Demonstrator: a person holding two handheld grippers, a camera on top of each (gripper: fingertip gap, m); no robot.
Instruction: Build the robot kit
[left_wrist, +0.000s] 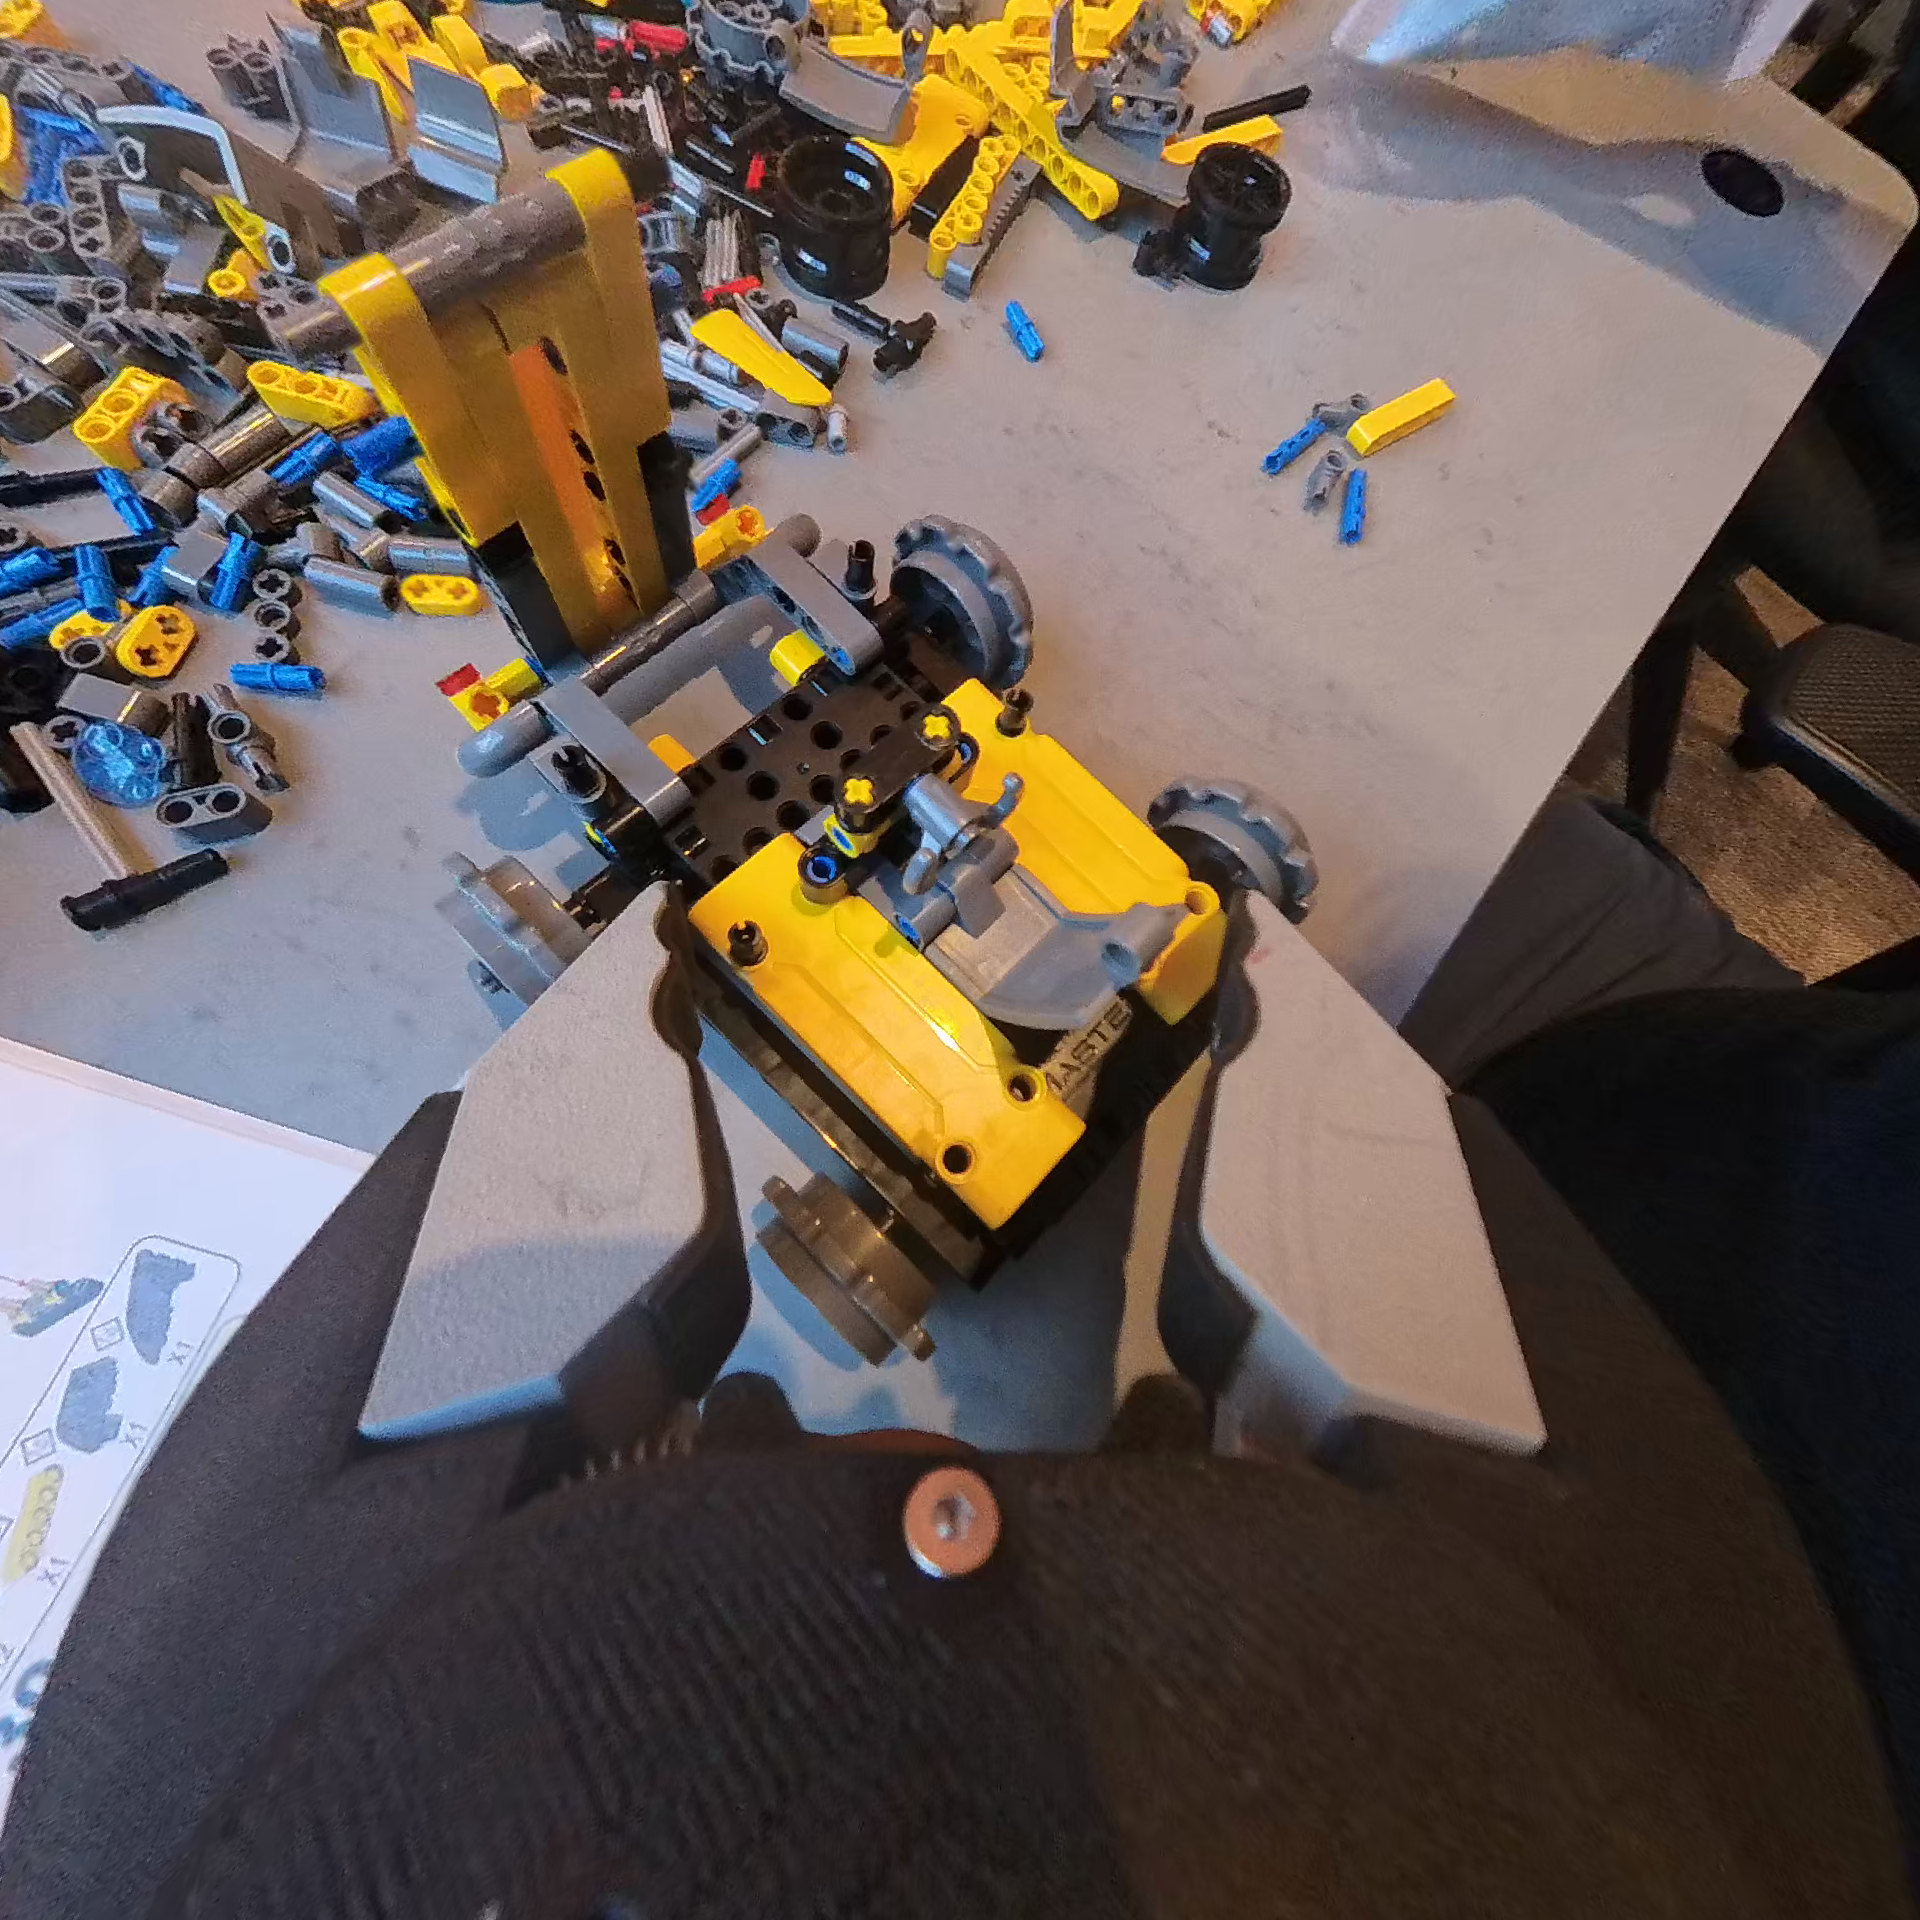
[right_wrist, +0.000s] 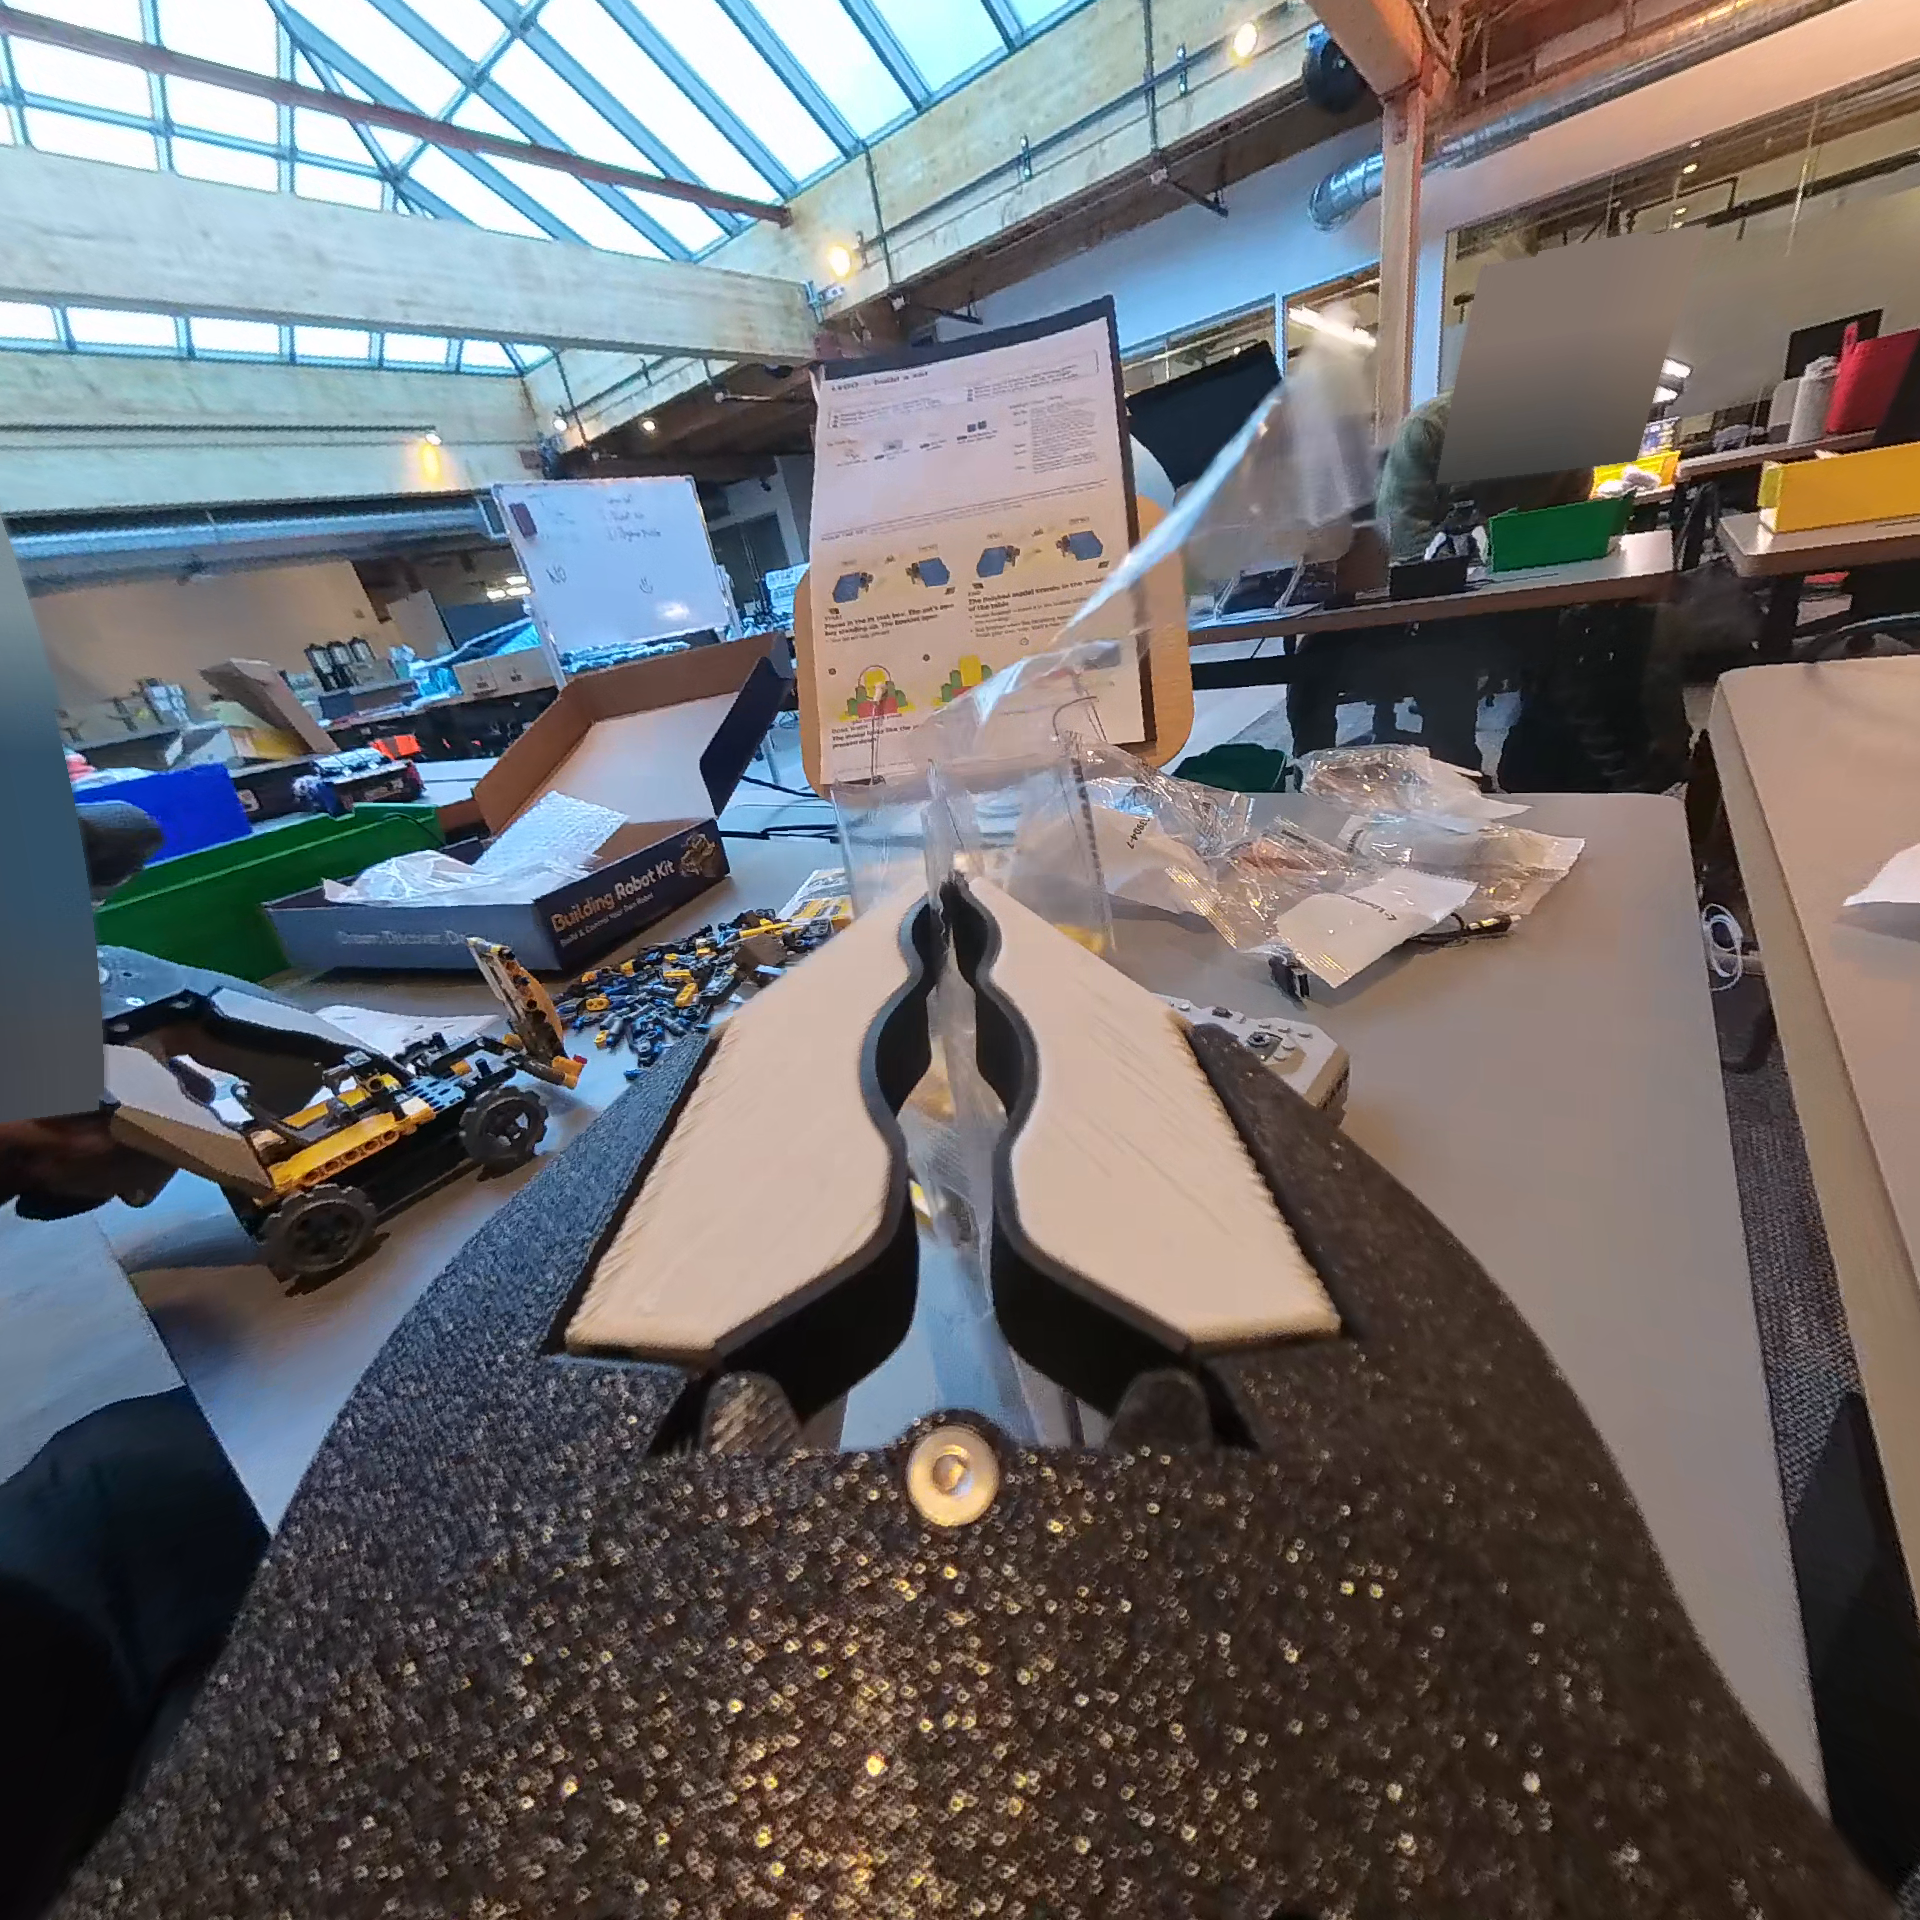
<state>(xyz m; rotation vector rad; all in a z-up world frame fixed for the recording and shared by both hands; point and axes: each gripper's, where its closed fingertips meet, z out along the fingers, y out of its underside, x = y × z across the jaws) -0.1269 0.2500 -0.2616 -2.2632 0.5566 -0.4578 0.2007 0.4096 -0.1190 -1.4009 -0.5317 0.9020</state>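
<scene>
**Left fingers clamp the brick vehicle; right fingers pinch a clear bag**

The fingers (left_wrist: 582, 1049) of the left gripper (left_wrist: 940, 914) are clenched around the rear of a yellow and black brick vehicle (left_wrist: 883, 935), one finger against each side of its body. The vehicle stands on the grey tabletop (left_wrist: 1351, 665) on grey wheel hubs, with a tall yellow mast rising at its far end. Beyond and to the left of it lies a wide scatter of loose bricks (left_wrist: 312, 436) in blue, grey, black and yellow; a few small blue and grey pins with a yellow bar (left_wrist: 1397, 416) lie apart to the right. An open instruction booklet (left_wrist: 114, 1299) rests at the left edge, near the gripper's body.

The right gripper (right_wrist: 948, 904) is lifted off the tabletop, its fingers (right_wrist: 790, 1122) pressed together on a clear plastic bag (right_wrist: 956, 1049) that runs down between them and stands up past the tips. Behind it stand a printed sheet on a stand (right_wrist: 966, 561), more crumpled clear bags (right_wrist: 1382, 862) and an open cardboard kit box (right_wrist: 582, 831). To the left in this view, the left gripper (right_wrist: 197, 1081) and the vehicle (right_wrist: 395, 1132) appear low on the tabletop, with the loose bricks (right_wrist: 675, 987) just beyond.
</scene>
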